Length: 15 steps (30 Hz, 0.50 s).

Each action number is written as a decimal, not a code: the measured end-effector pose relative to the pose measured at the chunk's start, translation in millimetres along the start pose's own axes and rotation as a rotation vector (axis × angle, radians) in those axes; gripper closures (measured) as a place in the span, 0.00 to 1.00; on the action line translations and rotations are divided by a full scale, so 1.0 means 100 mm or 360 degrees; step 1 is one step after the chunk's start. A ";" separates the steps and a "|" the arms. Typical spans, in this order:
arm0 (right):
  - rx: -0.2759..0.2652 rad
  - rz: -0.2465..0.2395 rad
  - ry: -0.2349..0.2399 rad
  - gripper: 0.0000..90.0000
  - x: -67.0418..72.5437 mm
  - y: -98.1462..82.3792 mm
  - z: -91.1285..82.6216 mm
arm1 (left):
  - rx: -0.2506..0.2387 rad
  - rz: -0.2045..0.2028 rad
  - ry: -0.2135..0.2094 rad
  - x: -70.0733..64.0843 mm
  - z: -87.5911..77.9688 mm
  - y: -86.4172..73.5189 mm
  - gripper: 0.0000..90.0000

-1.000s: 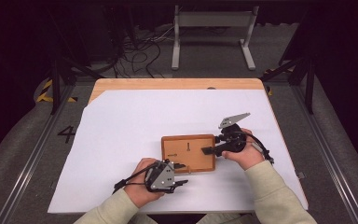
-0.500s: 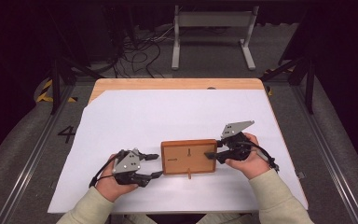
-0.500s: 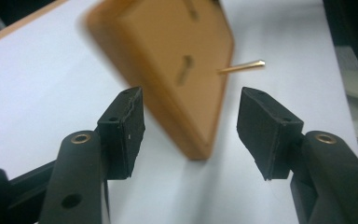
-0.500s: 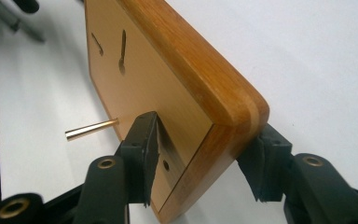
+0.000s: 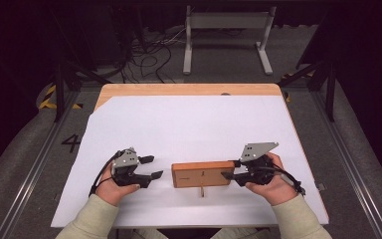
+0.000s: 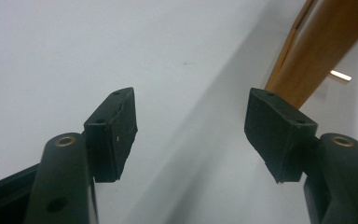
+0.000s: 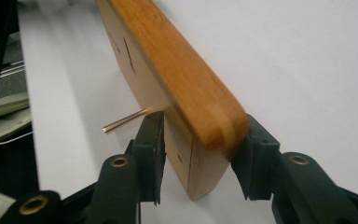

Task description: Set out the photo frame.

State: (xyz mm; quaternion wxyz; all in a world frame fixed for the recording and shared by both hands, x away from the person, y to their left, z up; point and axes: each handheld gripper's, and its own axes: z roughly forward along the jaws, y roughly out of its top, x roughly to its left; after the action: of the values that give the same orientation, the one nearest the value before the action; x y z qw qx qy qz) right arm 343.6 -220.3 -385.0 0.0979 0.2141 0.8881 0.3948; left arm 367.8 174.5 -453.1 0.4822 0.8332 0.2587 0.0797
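A wooden board stands on its long edge on the white sheet, and a thin metal pin sticks out of its near face. My right gripper has been closing and is shut on the board's right end. In the right gripper view its pads press both faces of the board, beside the pin. My left gripper rests a little left of the board. Its jaws have been opening and stand open with nothing between them. The board lies just beyond them.
The white sheet covers a wooden table whose far edge shows. Behind it are a white metal stand and loose cables on the floor. Rails run along both sides, and a "4" is marked on the left.
The left gripper has moved left, away from the board's front edge, with its jaws wider. The right gripper has turned the board from flat up onto its edge and shifted right.
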 end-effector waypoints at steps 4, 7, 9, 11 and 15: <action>0.0026 -0.0020 0.0017 0.64 0.08 0.00 -0.05 | 0.0017 -0.0066 -0.0002 0.05 0.01 -0.02 0.40; 0.0040 -0.0038 0.0025 0.63 0.12 0.00 -0.06 | -0.0008 -0.0071 0.0028 0.07 0.00 -0.03 0.40; 0.0048 -0.0042 0.0031 0.62 0.14 0.00 -0.07 | -0.0015 -0.0071 0.0041 0.08 -0.01 -0.03 0.40; 0.0062 -0.0054 0.0042 0.62 0.17 0.00 -0.09 | -0.0026 -0.0093 0.0031 0.08 -0.02 -0.03 0.43; 0.0090 -0.0073 0.0072 0.59 0.23 -0.02 -0.10 | -0.0042 -0.0083 0.0071 0.11 -0.03 -0.03 0.43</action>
State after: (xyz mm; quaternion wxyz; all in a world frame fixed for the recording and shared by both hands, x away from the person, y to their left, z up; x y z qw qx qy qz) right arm 319.2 -217.6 -379.9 0.0809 0.1874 0.9056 0.3719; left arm 374.6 183.4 -455.3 0.4891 0.8178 0.2899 0.0890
